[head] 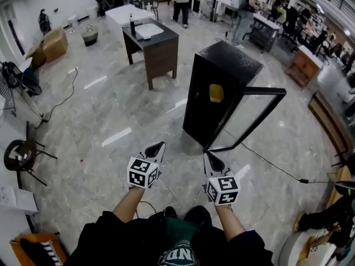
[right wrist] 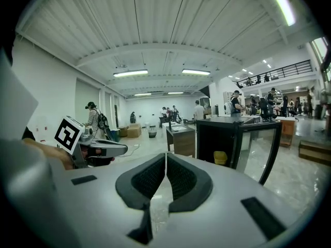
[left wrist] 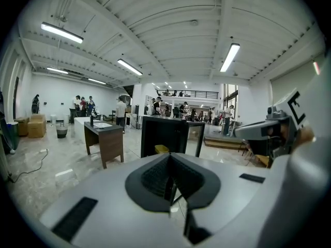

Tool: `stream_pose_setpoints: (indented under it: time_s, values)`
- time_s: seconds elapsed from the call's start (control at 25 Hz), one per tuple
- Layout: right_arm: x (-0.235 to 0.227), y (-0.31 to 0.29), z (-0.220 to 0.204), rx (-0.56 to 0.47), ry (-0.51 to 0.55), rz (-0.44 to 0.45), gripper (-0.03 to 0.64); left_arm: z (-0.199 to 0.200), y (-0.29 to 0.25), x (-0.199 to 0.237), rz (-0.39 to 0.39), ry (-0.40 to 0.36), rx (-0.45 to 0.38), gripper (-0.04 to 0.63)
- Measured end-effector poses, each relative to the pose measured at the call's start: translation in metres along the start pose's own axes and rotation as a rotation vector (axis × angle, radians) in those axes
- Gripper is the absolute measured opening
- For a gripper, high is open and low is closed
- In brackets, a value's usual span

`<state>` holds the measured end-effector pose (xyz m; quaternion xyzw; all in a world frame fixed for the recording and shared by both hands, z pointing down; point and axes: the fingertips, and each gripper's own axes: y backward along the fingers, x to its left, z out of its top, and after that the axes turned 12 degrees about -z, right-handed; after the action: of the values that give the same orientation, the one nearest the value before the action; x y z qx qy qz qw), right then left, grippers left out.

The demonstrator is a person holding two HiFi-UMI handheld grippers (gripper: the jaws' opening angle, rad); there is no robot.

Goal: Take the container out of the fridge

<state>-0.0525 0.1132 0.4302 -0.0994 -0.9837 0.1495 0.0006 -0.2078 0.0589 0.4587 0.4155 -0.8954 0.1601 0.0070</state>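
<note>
On the lower shelf of a black fridge (head: 230,65) in the middle of a wide marble-floored hall, the yellow container (head: 216,92) sits just inside the opening; the fridge's glass door (head: 265,92) stands swung out to the right; seen along both grippers' jaws, the container shows low in the open cabinet, left of the door's frame.

Nearer the camera, the person holds both arms forward and slightly apart, bare forearms reaching out of dark sleeves, each hand behind a marker cube; the left gripper (head: 158,146) points ahead toward the floor left of the fridge, its jaws pressed together with nothing between them; the right gripper (head: 212,158) points at the foot of the open door, jaws likewise closed and empty; the two sit side by side at about the same height.

The container lies well beyond both sets of jaws, ahead and a little right of the right gripper, with open floor between; neither gripper touches fridge or door.

Behind the fridge a dark wooden desk (head: 155,43) stands to the left; people stand at the far end of the hall.
</note>
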Motion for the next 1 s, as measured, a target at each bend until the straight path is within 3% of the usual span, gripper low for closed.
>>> stream_pose_setpoints:
  time_s: [0.44,1.0]
  values:
    - [-0.029,-0.051,-0.002,0.023,-0.022,-0.005,0.035,0.001,-0.056,0.025,-0.018,0.020,0.025,0.014]
    - [-0.090,-0.163,0.034,0.028,0.026,0.026,0.035,0.033,-0.174,0.082,-0.022,0.045,0.045,0.015]
